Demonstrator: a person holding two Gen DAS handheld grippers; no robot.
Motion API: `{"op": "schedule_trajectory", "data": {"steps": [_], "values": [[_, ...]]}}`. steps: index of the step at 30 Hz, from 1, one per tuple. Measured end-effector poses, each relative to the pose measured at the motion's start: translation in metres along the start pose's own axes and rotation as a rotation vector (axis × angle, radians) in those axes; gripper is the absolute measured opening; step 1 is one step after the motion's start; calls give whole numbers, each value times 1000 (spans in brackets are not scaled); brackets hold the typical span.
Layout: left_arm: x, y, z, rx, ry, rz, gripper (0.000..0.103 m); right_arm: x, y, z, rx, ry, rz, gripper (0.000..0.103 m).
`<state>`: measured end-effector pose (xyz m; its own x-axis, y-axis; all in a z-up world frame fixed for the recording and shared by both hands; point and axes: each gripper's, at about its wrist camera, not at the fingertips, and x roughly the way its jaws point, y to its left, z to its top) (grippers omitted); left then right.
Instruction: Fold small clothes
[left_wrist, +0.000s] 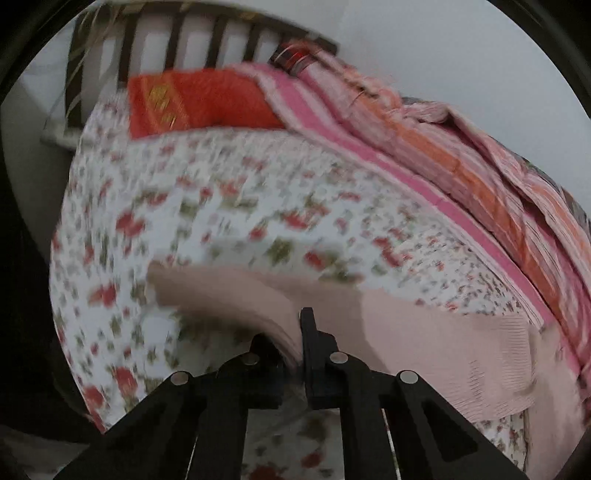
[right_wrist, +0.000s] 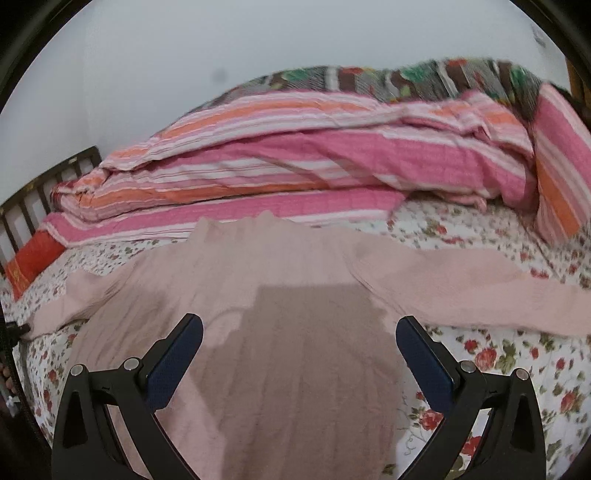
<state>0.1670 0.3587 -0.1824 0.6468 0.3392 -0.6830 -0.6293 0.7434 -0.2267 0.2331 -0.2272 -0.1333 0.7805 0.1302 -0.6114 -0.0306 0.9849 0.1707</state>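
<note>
A pale pink ribbed knit sweater (right_wrist: 295, 280) lies spread on the floral bedspread (right_wrist: 491, 354), sleeves out to both sides. My right gripper (right_wrist: 299, 332) is open and empty, hovering over the sweater's body, fingers apart on either side of its middle. In the left wrist view my left gripper (left_wrist: 295, 332) is shut on the sweater's left sleeve (left_wrist: 229, 291), which bunches between the fingers and is lifted a little off the bed. The sweater body (left_wrist: 461, 354) stretches away to the right. The left view is motion-blurred.
A folded pink and orange striped quilt (right_wrist: 295, 158) lies along the far side of the bed by the wall. A red pillow (left_wrist: 195, 103) sits by the dark slatted headboard (left_wrist: 192, 40). The bed's left edge (left_wrist: 62, 258) drops off.
</note>
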Motion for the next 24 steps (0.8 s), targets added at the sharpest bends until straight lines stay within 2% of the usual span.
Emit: {"op": "schedule_trajectory", "data": {"steps": [2, 6, 10, 12, 14, 18, 22, 24], "values": [[-15, -24, 7, 61, -43, -12, 7, -3, -10, 3, 29, 1, 15, 101], [-44, -97, 17, 181, -102, -108, 7, -21, -30, 11, 48, -50, -13, 101], [-69, -193, 13, 319, -141, -257, 7, -31, -56, 13, 85, -65, -35, 101], [-80, -243, 4, 413, -160, -292, 7, -33, -74, 12, 129, -37, -20, 101], [-92, -290, -11, 474, -171, -343, 7, -38, -88, 9, 150, -40, -31, 101], [-106, -375, -59, 563, -119, -462, 7, -48, -110, 6, 175, -49, -65, 101], [-107, -446, -133, 690, -26, -544, 7, -55, -124, 3, 173, -60, -109, 101], [-101, -464, -164, 734, 31, -561, 7, -55, -128, 2, 170, -56, -125, 101]]}}
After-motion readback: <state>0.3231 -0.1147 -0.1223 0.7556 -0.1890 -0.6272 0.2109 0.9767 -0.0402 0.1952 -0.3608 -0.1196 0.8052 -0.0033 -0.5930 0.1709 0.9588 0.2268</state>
